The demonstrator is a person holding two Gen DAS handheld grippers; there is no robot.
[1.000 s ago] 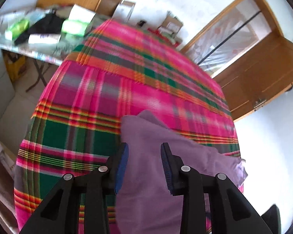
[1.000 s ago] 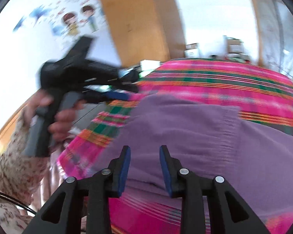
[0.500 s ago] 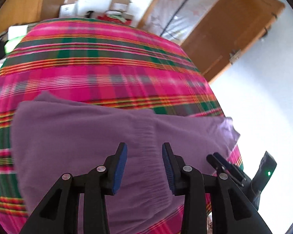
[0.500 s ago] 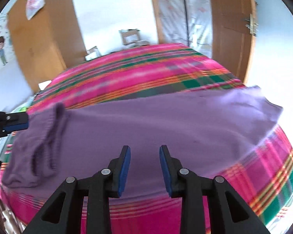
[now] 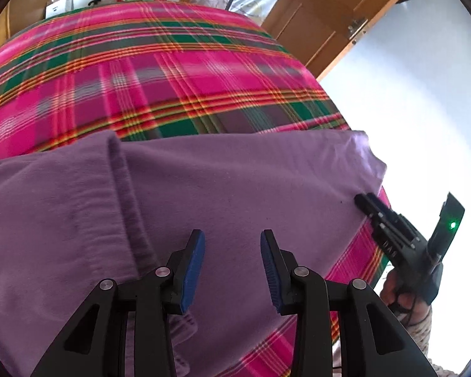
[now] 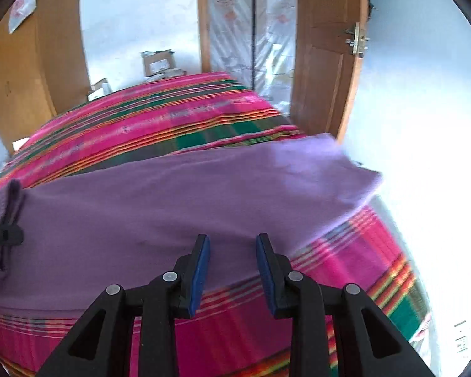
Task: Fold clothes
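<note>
My left tool [image 5: 232,267] angles steeply down over the purple garment [image 5: 235,188], its 2 blue-padded jaws standing part-way apart with nothing pinched between them; only the flat cloth shows through the gap. The garment lies spread across the near side of the bed, on the pink and green plaid blanket [image 5: 172,72], with a folded-over hem running as a ridge down its left part and its right corner hanging past the blanket's edge. My right tool [image 6: 232,270] also tilts downward, less steeply, above the near edge of the same garment [image 6: 188,201]; its jaws are likewise half open and empty, their tips over the line where purple cloth meets plaid blanket [image 6: 204,119]. From the left wrist view I see my right tool [image 5: 365,202] coming in low from the right, its black fingers reaching onto the garment's right side, a green light glowing on its body, and my right hand [image 5: 402,295] wrapped around its handle below, with a speckled sleeve at the wrist. From the right wrist view a small black part of my left tool shows at the far left edge, by the bunched ribbed end of the garment. Behind the bed stand a wooden door [image 6: 323,72] and some cardboard boxes [image 6: 158,62].
</note>
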